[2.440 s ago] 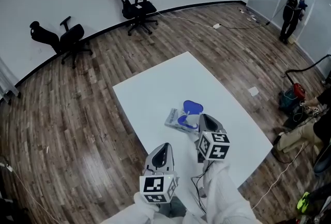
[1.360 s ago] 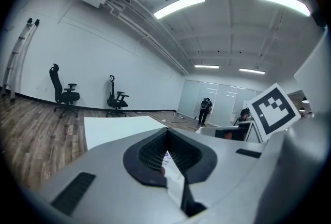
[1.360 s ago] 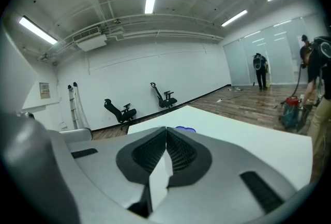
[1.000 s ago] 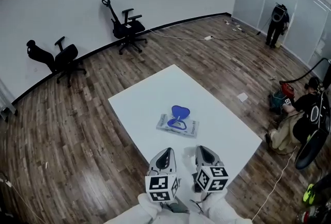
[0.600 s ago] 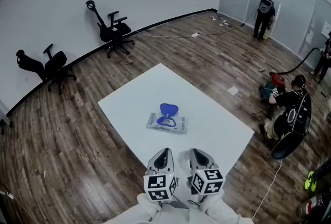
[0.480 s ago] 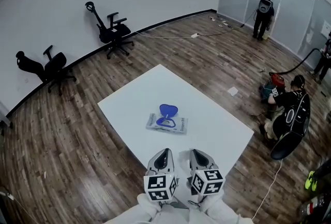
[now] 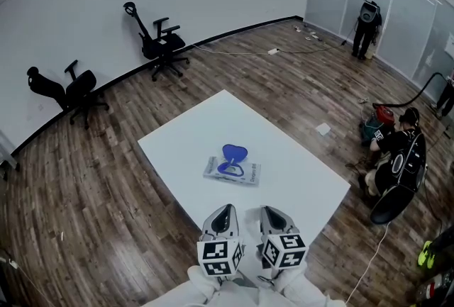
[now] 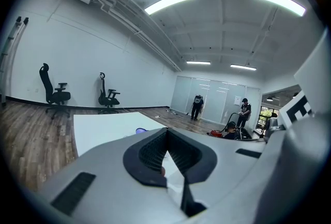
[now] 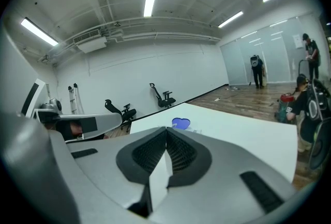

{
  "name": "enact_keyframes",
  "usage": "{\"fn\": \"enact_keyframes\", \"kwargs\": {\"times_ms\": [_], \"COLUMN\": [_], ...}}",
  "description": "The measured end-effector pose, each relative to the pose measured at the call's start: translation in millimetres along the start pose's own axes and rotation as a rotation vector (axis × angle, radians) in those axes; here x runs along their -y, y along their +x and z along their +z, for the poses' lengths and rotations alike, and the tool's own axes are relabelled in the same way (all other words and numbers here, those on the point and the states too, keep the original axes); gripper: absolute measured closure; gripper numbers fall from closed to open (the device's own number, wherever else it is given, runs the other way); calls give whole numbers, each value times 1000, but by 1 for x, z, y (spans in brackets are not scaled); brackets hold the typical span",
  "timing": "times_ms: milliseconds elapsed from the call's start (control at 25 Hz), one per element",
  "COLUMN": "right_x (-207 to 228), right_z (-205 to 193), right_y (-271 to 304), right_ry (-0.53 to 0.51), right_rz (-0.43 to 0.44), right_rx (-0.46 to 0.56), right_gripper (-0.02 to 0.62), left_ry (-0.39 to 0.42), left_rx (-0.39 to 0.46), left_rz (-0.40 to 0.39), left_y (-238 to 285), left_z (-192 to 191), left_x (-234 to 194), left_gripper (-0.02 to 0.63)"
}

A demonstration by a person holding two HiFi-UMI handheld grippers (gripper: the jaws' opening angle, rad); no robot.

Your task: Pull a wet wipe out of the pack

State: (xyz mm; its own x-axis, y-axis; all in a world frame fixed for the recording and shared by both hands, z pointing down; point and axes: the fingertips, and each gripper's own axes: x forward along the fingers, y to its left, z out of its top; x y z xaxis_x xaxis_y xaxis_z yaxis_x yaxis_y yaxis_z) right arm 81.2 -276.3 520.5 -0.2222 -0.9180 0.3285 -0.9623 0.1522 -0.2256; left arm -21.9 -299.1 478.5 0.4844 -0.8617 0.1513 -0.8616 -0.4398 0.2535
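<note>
The wet wipe pack [image 7: 233, 171] lies flat in the middle of the white table [image 7: 298, 178], with its blue lid [image 7: 235, 153] flipped open on the far side. Both grippers hang side by side over the table's near corner, well short of the pack. My left gripper [image 7: 225, 208] is shut with nothing between its jaws, and so is my right gripper [image 7: 269, 210]. In the left gripper view the blue lid [image 8: 141, 130] peeks just over the shut gripper [image 8: 166, 133]. The right gripper view shows the lid [image 9: 180, 123] beyond the shut gripper [image 9: 166, 130].
Two black office chairs [image 7: 164, 45] [image 7: 71, 86] stand by the far wall. At the right a person [image 7: 397, 164] crouches on the wooden floor beside a red machine [image 7: 383, 114] with a hose. Another person [image 7: 368, 19] stands at the glass wall. Cables lie on the floor.
My right gripper, which was at the pack's open lid 2.4 s ago, has drawn back beside the left one. In the last second only the head view has shifted slightly.
</note>
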Motion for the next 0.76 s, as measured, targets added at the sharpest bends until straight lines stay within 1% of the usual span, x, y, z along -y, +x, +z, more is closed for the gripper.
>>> {"fn": "enact_keyframes", "kwargs": {"times_ms": [160, 440, 760], "right_x": [-1, -3, -8], "right_z": [4, 8, 4], "right_y": [2, 4, 6], "right_ry": [2, 3, 15], "right_rz": [4, 2, 7], "right_rx": [4, 13, 9], "right_gripper": [584, 584, 584], "left_ry": [-1, 1, 9], "left_rx": [3, 8, 2], "left_rz": [7, -3, -1], "left_y": [2, 2, -3], "left_z": [4, 7, 7], "left_x": [-2, 0, -4], "left_gripper": [606, 606, 606]}}
